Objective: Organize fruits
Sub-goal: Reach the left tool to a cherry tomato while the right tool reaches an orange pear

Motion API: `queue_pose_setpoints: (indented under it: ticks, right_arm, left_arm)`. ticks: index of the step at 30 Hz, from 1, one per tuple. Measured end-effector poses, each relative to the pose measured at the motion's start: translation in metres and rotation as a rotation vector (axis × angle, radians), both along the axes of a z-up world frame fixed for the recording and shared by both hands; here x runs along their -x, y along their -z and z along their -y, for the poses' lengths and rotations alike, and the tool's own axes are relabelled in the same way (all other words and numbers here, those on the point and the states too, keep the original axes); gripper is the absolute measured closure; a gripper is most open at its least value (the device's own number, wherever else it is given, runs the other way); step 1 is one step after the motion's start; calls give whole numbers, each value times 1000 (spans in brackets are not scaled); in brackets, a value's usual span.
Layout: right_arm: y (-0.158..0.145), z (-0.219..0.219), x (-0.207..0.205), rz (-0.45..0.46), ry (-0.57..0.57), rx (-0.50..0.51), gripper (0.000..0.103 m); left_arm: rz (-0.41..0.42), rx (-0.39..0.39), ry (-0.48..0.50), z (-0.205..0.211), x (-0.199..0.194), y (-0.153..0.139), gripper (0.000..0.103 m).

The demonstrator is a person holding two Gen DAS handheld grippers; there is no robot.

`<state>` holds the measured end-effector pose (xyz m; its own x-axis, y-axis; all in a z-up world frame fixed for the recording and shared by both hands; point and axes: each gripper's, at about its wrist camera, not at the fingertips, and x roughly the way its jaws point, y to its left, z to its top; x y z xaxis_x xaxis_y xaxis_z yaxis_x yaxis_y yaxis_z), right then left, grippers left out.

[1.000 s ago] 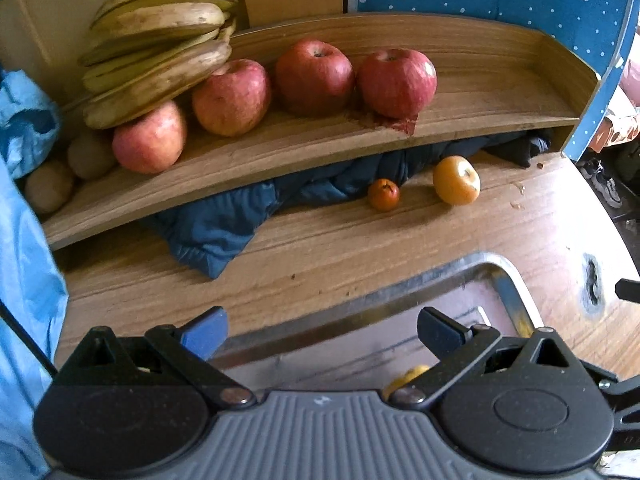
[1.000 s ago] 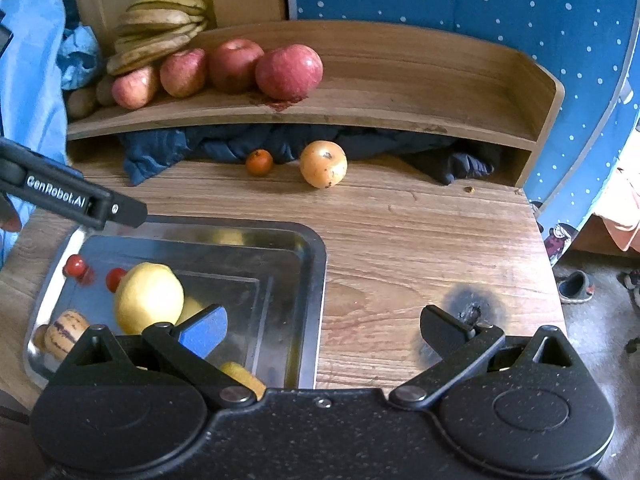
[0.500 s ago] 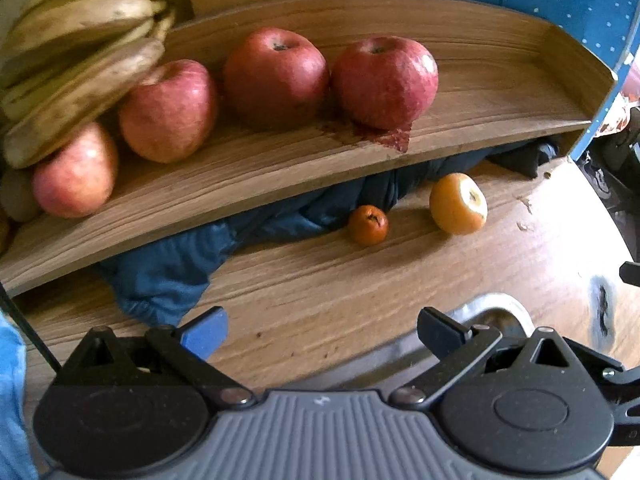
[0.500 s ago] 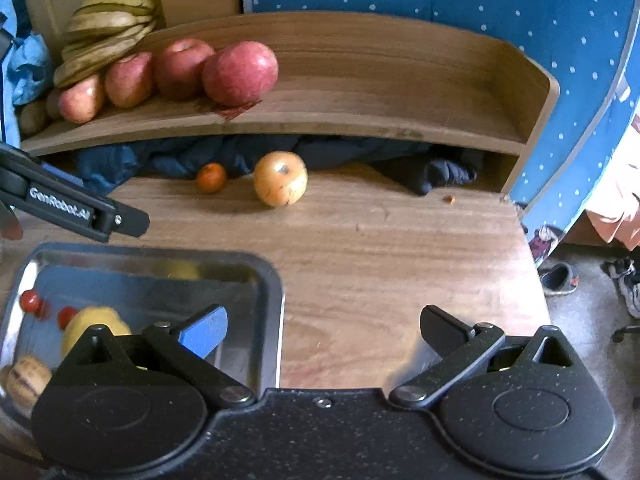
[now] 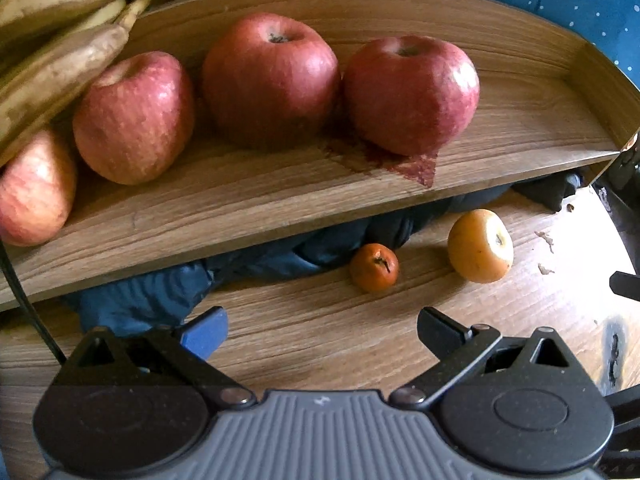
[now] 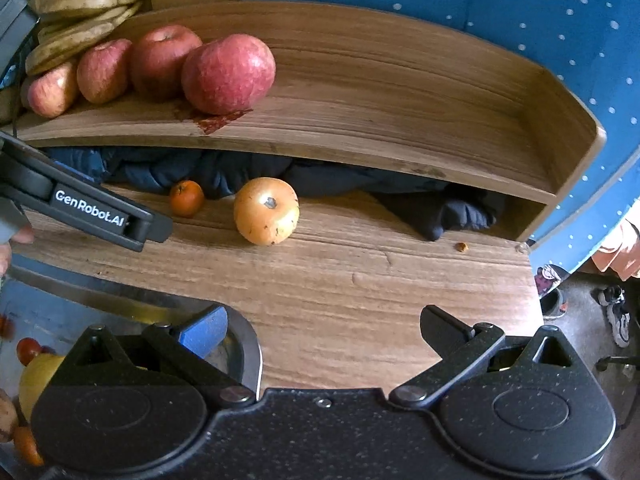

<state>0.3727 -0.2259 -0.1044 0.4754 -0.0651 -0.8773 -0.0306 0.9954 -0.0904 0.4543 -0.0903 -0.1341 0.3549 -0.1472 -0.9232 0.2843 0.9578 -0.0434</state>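
A small orange fruit (image 5: 374,267) and a larger yellow-orange fruit (image 5: 480,245) lie on the wooden table under the shelf edge. My left gripper (image 5: 320,330) is open and empty, a short way in front of the small orange. In the right wrist view the same small orange fruit (image 6: 186,197) and yellow-orange fruit (image 6: 266,211) lie ahead, and my right gripper (image 6: 322,330) is open and empty over the table. Several red apples (image 5: 411,94) and bananas (image 5: 56,64) sit on the wooden shelf (image 5: 520,132).
A metal tray (image 6: 245,344) with a yellow fruit (image 6: 36,376) and small red fruits (image 6: 27,350) sits at the lower left of the right wrist view. Dark blue cloth (image 6: 224,172) fills the space under the shelf. The table edge (image 6: 534,300) drops off at right.
Both grippers have moved forward toward the shelf; the two loose fruits and the apples loom larger. The tray has slid out of the left wrist view.
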Motion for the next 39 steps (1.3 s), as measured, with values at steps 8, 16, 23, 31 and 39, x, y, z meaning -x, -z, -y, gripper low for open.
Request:
queue_pose_setpoints:
  ticks: [8,16,23,31,39]
  right_arm:
    - [3,-7,-7,2,-10,4,1]
    - [5,-12,-19,26,-61,18,2]
    - [8,-19,-25,29,-102,26,6]
    - [10,-19,-32,25,-98,8,14]
    - [15,-21,-41,19,-97,11,22]
  left_arm:
    - [-4,32,-15,-5,-6,2,0]
    - [-2,114,-34,-11,-8,6,1]
    - [12,162,-32,-12,-5,12,4]
    - [10,189,-43,-11,-5,12,14]
    - [1,232,-28,-8,-8,20,29]
